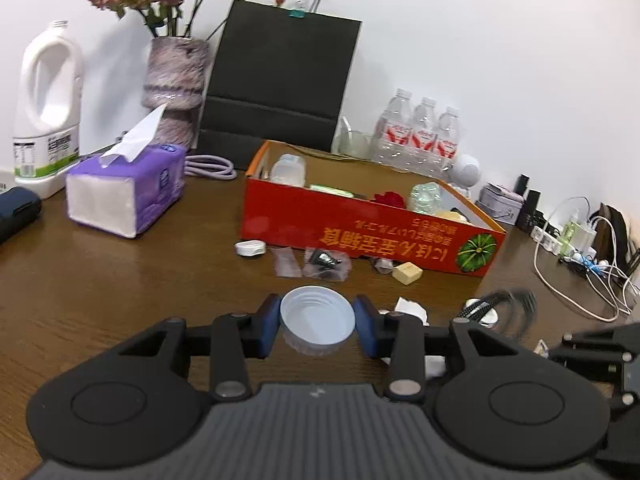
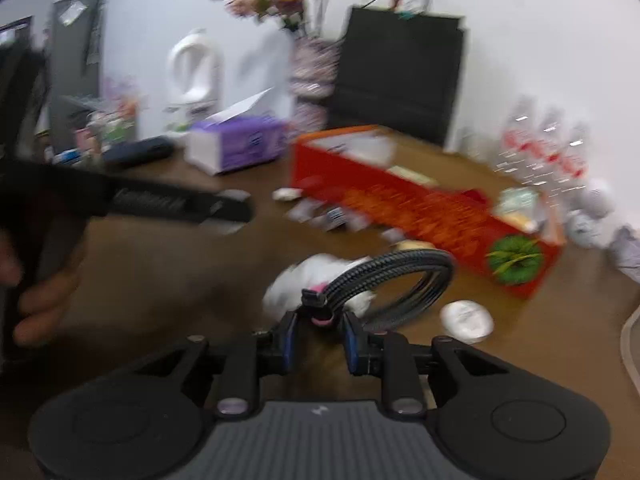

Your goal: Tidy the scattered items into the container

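Left gripper [image 1: 317, 326] pinches a white cap [image 1: 317, 320], mouth up, above the desk [image 1: 120, 280] short of the red box [image 1: 372, 236]. Right gripper [image 2: 320, 334], jaws slightly spread, has a coiled braided cable [image 2: 396, 280] at its tips; grip uncertain. Recommend carrying the cap level over the box wall before releasing.

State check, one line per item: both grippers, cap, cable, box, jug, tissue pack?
left gripper: shut on white cap, open side up
right gripper: fingers apart around the coiled black cable, grip unclear
red box: open-topped, items inside
white jug: upright, no cap
tissue pack: open, one sheet sticking out
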{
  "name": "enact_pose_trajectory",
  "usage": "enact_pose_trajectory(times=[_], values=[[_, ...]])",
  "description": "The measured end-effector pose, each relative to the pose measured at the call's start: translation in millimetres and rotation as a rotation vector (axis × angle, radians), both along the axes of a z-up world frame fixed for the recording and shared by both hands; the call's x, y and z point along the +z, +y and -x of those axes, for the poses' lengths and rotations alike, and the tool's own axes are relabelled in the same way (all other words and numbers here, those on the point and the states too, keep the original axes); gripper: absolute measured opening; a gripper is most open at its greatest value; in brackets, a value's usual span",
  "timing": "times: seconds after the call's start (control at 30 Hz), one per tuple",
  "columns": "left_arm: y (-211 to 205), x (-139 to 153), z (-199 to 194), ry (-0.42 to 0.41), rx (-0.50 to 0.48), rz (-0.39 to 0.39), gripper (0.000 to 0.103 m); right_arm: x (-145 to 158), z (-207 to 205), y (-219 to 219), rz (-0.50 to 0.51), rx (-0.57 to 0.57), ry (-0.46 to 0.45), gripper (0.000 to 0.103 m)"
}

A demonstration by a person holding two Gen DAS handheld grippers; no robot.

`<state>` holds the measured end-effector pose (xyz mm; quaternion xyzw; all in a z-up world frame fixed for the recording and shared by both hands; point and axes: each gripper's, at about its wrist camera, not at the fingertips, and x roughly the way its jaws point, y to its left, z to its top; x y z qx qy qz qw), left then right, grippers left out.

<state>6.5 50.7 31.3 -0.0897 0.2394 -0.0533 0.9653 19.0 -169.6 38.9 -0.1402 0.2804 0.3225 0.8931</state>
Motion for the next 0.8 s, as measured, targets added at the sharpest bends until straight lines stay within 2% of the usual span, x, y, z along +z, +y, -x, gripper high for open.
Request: enact_pose_trajectory(times=[0.13,0.17,0.2,0.27,0.33,0.4,0.47,0.57,0.63,0.73,0.77,0.8], values=[[1.8,-2.3,1.5,0.009,0.010,-0.007,0.041,7.9,1.6,-13.0,-0.072,0.008,0.019,0.027],[0.9,-2.3,1.4,0.008,0.006,-0.007,0.041,10.8,1.2,-18.0,-0.098,-0.003,0.023,0.032],[-0.3,-2.4,1.1,0.005,0.001,-0.009,0.041,12.9,0.0,-23.8,-0.131,-0.018,0.036,0.043],[-4.3,-3.1,0.7,0.004,-0.005,-0.024,0.041,14.0,-5.0,-35.9,-0.212,-0.056,0.091,0.056],[-6.5,-3.9,0.7,0.008,-0.007,-0.037,0.041,9.0,-11.7,-43.6,-0.295,-0.073,0.170,0.060],[-5.8,-3.9,1.6,0.010,-0.003,-0.038,0.041,4.3,-14.4,-43.7,-0.300,-0.074,0.228,0.060],[-3.5,-4.2,2.2,0.017,-0.001,-0.031,0.041,4.0,-12.0,-40.6,-0.255,-0.079,0.245,0.060],[-1.8,-5.1,1.5,0.027,0.011,-0.029,0.041,8.8,-3.1,-35.5,-0.207,-0.068,0.194,0.060],[-2.3,-5.9,0.2,0.034,0.009,-0.028,0.041,10.3,-2.2,-20.8,-0.130,-0.045,0.128,0.060],[-2.9,-4.7,2.4,0.029,0.006,-0.033,0.041,3.1,-15.9,5.8,-0.037,0.010,0.066,0.051],[-1.8,-3.9,3.5,0.028,0.006,-0.028,0.041,-0.8,-25.5,10.5,-0.031,0.000,0.085,0.042],[0.4,-2.9,5.6,0.027,0.009,-0.023,0.041,-4.8,-34.9,15.0,-0.023,-0.015,0.106,0.041]])
